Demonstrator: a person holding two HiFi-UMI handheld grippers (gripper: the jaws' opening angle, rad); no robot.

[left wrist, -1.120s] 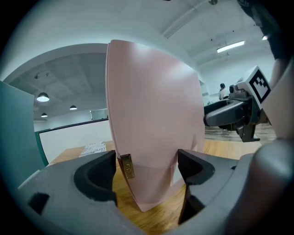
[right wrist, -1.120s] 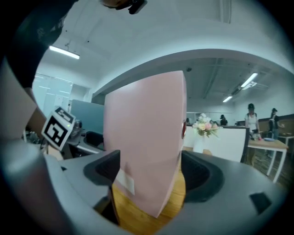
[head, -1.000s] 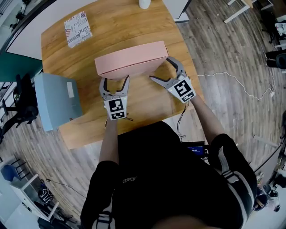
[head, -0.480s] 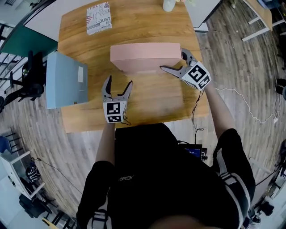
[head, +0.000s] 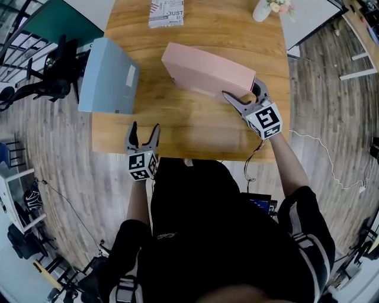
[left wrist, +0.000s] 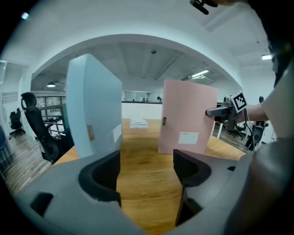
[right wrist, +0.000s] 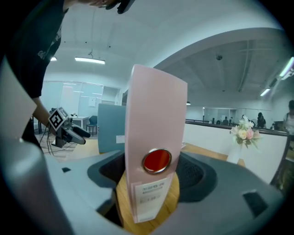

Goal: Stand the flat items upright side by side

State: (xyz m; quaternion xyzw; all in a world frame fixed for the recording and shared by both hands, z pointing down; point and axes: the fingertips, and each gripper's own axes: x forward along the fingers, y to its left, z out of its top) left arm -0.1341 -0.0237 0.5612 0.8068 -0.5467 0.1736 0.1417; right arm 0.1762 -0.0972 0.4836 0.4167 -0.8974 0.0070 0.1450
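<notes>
Head view: the right claw (head: 240, 90) grips the near end of the pink binder (head: 207, 72), which stands upright on the desk (head: 189, 130) and runs away from the claw to its far left. The left claw (head: 145, 127) hovers at the near desk edge. The blue binder (head: 109, 83) stands upright ahead of it and a little to its left. A printed pack (head: 166, 13) reading "JUST" lies well beyond both claws, and a vase of flowers (head: 269, 9) stands far ahead of the right claw.

Left gripper view: the jaws have just been closing but stand well apart, with only bare desk between them. The blue binder rises ahead to the left. The pink binder stands ahead to the right and carries a small white label (left wrist: 189, 137), its print too small to read.

Right gripper view: the jaws have just been closing, and their pads sit against both faces of the pink binder's spine. The spine shows a red metal-ringed finger hole (right wrist: 157, 160) above a spine label (right wrist: 149, 195) with blurred print.
</notes>
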